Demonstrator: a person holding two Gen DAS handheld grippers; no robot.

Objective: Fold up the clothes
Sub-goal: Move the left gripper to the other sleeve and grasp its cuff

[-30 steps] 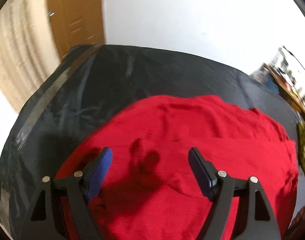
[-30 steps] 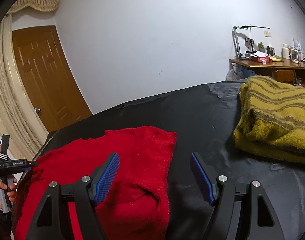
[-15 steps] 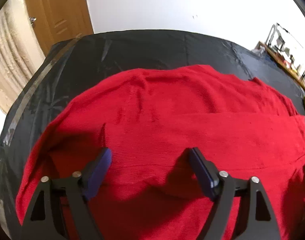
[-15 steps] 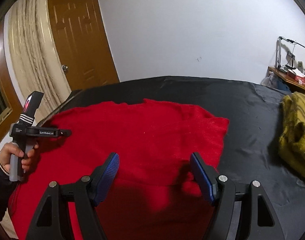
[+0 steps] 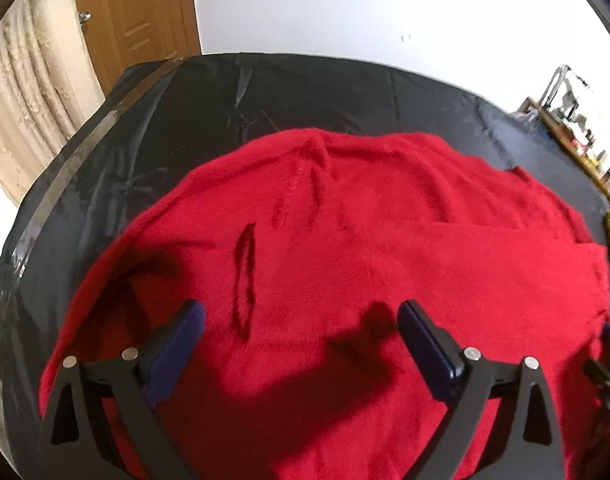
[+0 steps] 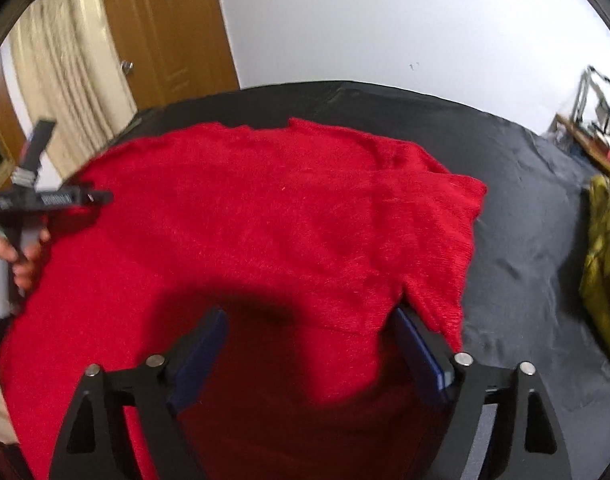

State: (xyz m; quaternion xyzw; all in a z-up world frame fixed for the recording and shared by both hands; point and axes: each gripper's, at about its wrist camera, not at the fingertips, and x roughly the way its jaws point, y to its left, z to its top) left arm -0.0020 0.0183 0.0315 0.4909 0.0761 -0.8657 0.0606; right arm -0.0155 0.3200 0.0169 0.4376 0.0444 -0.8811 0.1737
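Red sweater (image 5: 385,264), knitted, is lying spread across the black sheet (image 5: 153,148) that is covering the bed, and is filling most of both wrist views. A long narrow crease is running down its cloth ahead of the left gripper (image 5: 301,322). Left gripper is hovering over the near part of the sweater with its blue-padded tongs spread wide, nothing between them. Right gripper (image 6: 309,330) is likewise standing spread over the sweater's near right part; a fold of red cloth is draping over the tip of its right finger (image 6: 421,348), but the tongs are not pinching it. Olive-yellow garment (image 6: 605,256) is lying on the sheet well to the right, apart from the sweater. Wooden door (image 6: 165,28) and cream curtain (image 6: 61,64) are standing behind the bed.
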